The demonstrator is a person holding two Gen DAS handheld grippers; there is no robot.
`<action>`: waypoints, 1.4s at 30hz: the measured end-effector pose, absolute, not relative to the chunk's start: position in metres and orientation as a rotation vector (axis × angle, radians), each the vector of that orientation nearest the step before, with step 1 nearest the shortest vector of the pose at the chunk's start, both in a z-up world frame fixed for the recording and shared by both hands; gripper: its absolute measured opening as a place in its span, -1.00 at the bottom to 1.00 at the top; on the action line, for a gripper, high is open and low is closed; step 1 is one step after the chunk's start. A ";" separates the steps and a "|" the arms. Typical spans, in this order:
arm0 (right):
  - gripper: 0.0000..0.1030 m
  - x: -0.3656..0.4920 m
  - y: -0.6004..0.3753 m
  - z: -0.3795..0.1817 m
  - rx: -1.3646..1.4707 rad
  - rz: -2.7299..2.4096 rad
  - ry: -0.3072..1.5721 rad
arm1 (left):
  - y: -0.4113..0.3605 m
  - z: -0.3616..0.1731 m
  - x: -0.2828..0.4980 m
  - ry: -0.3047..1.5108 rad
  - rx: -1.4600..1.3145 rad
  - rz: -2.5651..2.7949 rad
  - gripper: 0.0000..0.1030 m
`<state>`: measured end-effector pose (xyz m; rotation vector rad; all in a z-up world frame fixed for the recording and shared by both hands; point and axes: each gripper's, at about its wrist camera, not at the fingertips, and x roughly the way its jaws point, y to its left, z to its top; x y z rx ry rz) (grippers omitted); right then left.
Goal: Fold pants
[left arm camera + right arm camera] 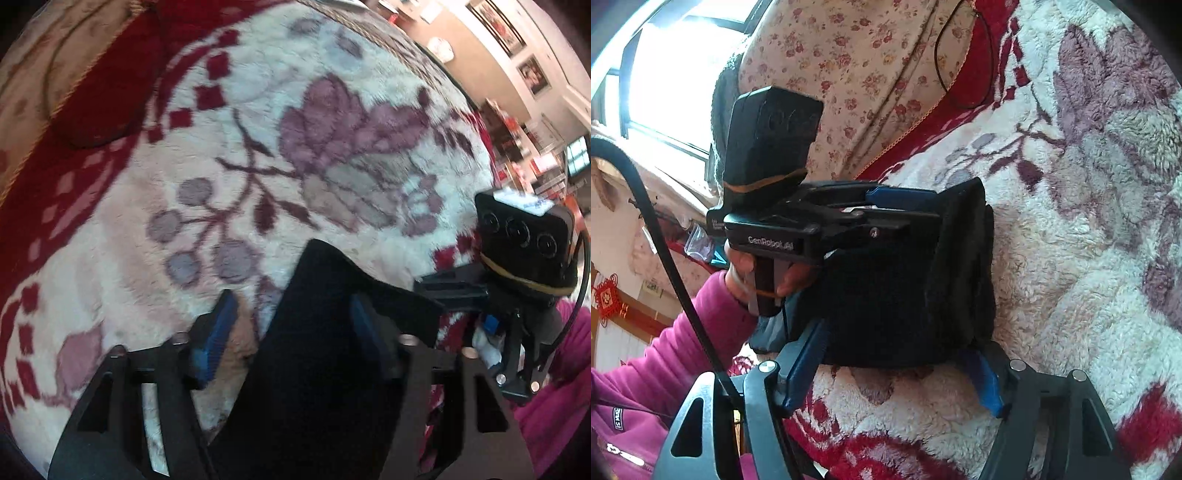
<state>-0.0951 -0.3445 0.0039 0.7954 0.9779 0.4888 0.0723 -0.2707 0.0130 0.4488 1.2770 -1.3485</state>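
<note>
Matt black cloth pants, fluffy fleece blanket, matt black plastic gripper, floral cotton pillow

The pants are black and of a soft, thick cloth. They lie folded into a compact bundle with several layers stacked at one edge, flat on a fluffy flowered blanket.

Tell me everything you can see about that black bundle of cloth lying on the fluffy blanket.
The black fleecy pants lie folded into a compact, thick rectangle with stacked layers showing along one edge. They rest on the cream plush blanket with red and purple flowers. The left tongs reach over the top of the pants; the right tongs straddle their near edge, open.
</note>
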 end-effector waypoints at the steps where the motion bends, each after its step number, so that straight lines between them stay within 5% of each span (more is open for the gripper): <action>1: 0.35 -0.095 -0.345 0.004 0.797 0.493 0.979 | -0.273 0.014 0.069 1.273 0.469 -1.361 0.39; 8: 0.35 -0.094 -0.347 0.002 0.809 0.514 0.974 | -0.281 0.012 0.064 1.281 0.529 -1.416 0.40; 10: 0.21 -0.095 -0.345 0.003 0.802 0.512 0.972 | -0.284 0.010 0.058 1.240 0.548 -1.411 0.34; 12: -0.48 -0.093 -0.342 0.001 0.784 0.484 0.978 | -0.286 0.011 0.049 1.170 0.605 -1.396 0.10; 15: -0.64 -0.090 -0.328 0.000 0.735 0.481 0.976 | -0.289 0.014 0.043 1.165 0.563 -1.432 -0.57; 19: -0.73 -0.092 -0.324 0.010 0.713 0.483 0.932 | -0.283 0.023 0.038 1.116 0.539 -1.417 -0.75; 35: -0.78 -0.074 -0.255 0.112 0.543 0.664 0.721 | -0.117 0.133 0.064 0.902 0.167 -1.251 -0.78; 42: -0.78 -0.051 -0.170 0.111 0.425 0.836 0.792 | -0.023 0.118 0.061 0.924 0.040 -1.094 -0.78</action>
